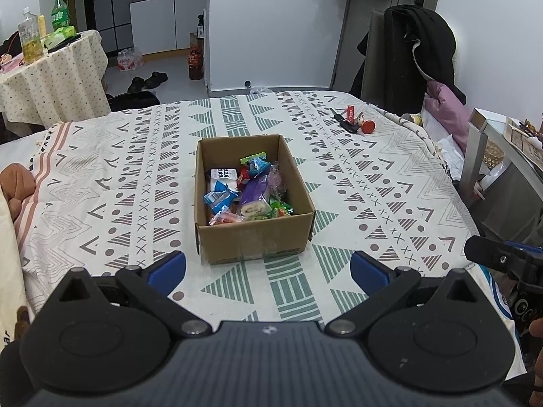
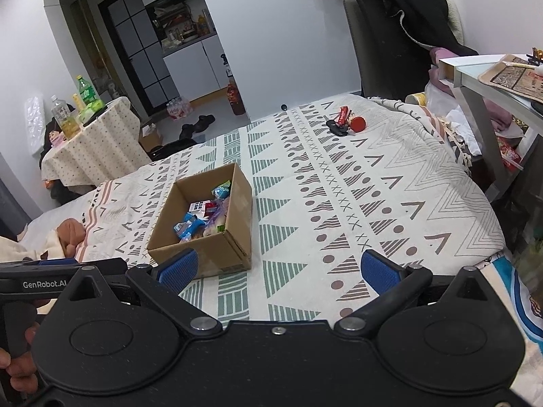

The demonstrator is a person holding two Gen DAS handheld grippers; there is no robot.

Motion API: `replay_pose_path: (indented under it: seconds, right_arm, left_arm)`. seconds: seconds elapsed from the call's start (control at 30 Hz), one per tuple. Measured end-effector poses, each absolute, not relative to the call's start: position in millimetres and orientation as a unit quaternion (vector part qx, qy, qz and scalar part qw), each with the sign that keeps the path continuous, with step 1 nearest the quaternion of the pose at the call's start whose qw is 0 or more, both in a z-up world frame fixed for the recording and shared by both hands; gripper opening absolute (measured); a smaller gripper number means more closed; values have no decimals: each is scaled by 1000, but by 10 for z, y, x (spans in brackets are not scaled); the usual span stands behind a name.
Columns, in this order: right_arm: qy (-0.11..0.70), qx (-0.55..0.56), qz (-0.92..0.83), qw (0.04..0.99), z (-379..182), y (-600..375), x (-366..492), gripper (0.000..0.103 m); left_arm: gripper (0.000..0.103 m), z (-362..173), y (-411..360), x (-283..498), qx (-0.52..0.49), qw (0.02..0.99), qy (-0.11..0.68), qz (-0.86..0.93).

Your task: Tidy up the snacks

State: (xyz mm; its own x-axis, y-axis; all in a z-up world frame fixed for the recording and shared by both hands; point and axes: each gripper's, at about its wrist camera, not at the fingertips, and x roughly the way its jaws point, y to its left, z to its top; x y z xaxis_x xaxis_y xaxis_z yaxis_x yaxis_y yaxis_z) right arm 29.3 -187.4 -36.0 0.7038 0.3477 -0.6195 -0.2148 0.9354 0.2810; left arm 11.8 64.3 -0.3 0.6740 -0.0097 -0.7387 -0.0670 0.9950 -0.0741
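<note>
An open cardboard box [image 1: 251, 240] stands on the patterned bedspread [image 1: 356, 183], holding several wrapped snacks [image 1: 247, 190] in blue, purple, green and red wrappers. My left gripper [image 1: 268, 271] hovers just in front of the box's near wall, open and empty. In the right wrist view the same box [image 2: 234, 237] lies ahead to the left with snacks [image 2: 203, 217] inside. My right gripper [image 2: 281, 271] is open and empty, its left blue fingertip [image 2: 180, 269] overlapping the box's near corner in the view.
A bunch of keys with red charms [image 1: 353, 122] lies at the far right of the bed. A small clothed table with bottles [image 1: 51, 68] stands at the left. A chair draped with dark clothes [image 1: 420, 44] and a glass desk [image 2: 492, 78] stand on the right.
</note>
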Motion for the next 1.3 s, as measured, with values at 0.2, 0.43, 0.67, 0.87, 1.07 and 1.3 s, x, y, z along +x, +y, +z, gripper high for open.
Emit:
replay_pose_path:
  seconds: [0.2,0.43,0.67,0.87,1.07,1.3]
  right_arm:
    - [354,94,153,918,-357,-1868,291,103]
    - [354,93,154,918,-359,-1859,292,103]
    - [355,93,153,918,-362,-1859,291,103]
    - [355,92,154,918,-361,-1859,292,103]
    - [355,93,153,918,-361,-1861,296,103]
    - [356,93,153,917,-366,-1870,290,103]
  left_arm:
    - [103,-4,676,115,-52,913,404,19]
    - [103,-2,681,114,-53,913,403,19]
    - [103,0,689,114,-51,913,404,20]
    - [103,-1,683,115,-51,913,405,19]
    - [103,-12,689,112,-50,912,406,18]
    - [103,-12,689,112,-50,912,406,19]
